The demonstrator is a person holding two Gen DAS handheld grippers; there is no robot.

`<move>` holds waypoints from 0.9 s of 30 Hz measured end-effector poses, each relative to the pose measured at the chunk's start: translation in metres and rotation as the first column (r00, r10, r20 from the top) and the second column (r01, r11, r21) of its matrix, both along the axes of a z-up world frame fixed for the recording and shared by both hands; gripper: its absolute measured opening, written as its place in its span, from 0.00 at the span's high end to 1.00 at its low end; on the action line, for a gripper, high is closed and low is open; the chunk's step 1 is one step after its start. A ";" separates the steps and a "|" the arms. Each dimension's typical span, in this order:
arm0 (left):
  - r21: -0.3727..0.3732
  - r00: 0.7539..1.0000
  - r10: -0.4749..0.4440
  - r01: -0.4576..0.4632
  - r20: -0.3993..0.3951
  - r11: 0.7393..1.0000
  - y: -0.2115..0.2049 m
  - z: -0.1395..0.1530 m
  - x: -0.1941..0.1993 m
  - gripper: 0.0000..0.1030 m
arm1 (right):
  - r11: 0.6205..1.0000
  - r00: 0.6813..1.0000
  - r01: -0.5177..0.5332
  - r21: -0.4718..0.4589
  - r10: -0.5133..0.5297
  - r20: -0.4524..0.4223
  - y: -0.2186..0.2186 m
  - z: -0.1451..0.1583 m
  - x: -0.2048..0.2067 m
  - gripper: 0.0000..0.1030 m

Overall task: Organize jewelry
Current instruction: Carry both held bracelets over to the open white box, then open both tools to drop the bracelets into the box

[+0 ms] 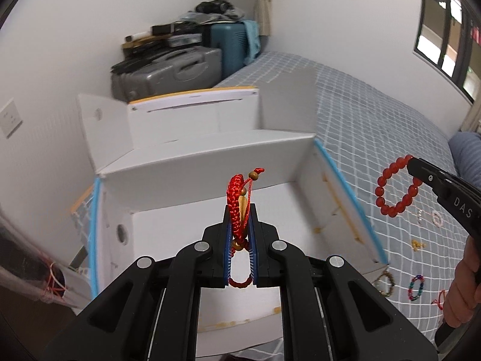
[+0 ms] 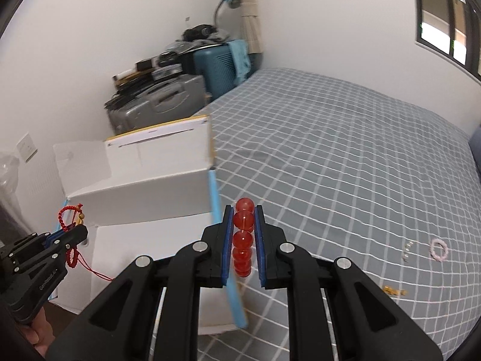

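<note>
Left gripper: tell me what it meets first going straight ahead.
Likely the far inner wall of the open white cardboard box; the left gripper, shut on the red braided cord bracelet, points into it. Depth is unclear.

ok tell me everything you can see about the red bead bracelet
The red bead bracelet is a ring of round, glossy, slightly see-through red beads, glass or stone by the look, apparently strung on a hidden cord. It is off the bed, gripped at one side by the right gripper, whose blue pads pinch a run of beads while the rest of the loop hangs free in the air. It is above the checked bedcover, to the right of the white box. Nothing but the gripper touches it.
</note>
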State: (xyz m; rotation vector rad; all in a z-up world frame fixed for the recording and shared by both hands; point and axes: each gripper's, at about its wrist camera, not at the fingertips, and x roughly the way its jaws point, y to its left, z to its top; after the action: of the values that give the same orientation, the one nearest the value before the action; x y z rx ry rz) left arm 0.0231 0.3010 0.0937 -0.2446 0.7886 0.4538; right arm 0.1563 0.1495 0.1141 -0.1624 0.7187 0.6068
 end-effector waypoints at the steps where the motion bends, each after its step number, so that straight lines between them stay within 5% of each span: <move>1: -0.004 1.000 0.011 -0.011 -0.001 1.000 0.006 -0.002 -0.005 0.92 | 1.000 1.000 -0.012 -0.004 0.012 0.001 0.007 -0.001 -0.003 0.87; 12: -0.038 0.996 0.079 -0.081 -0.052 0.996 0.045 -0.033 -0.026 0.92 | 0.991 0.993 -0.116 -0.066 0.114 -0.045 0.075 -0.049 -0.029 0.87; 27: -0.105 0.984 0.078 -0.095 -0.158 0.990 0.058 -0.094 -0.027 0.91 | 0.975 0.983 -0.127 -0.185 0.098 -0.156 0.102 -0.116 -0.027 0.87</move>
State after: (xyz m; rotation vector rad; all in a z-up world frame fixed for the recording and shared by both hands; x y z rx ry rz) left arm -0.0037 0.3591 -0.0007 -0.3532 0.9587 0.5155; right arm 0.1291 0.2510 -0.0018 -0.3443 0.9160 0.6613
